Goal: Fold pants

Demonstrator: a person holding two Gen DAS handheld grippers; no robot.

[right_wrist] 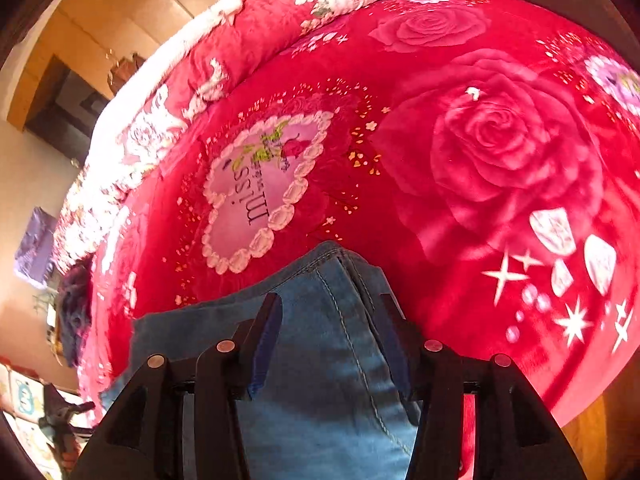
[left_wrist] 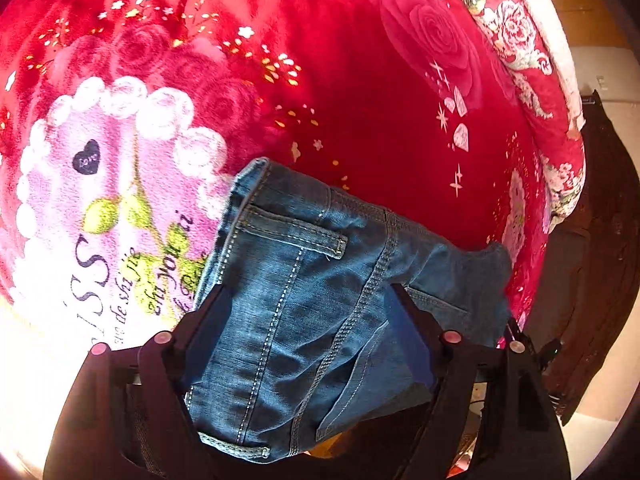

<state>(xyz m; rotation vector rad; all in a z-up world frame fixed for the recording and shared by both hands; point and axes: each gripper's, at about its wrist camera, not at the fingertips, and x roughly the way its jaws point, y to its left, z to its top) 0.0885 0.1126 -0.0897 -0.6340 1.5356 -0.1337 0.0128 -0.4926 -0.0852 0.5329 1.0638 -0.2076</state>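
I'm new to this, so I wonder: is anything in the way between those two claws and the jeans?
Nothing visible. The jeans already lie between the left gripper fingers and the right gripper fingers, over the red blanket.

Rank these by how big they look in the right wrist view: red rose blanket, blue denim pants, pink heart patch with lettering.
1. Red rose blanket
2. Blue denim pants, though they sit nearest the camera, which inflates them
3. Pink heart patch with lettering

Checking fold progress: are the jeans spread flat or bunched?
Bunched: the jeans lie doubled in creased layers between the left tool, on the red blanket.
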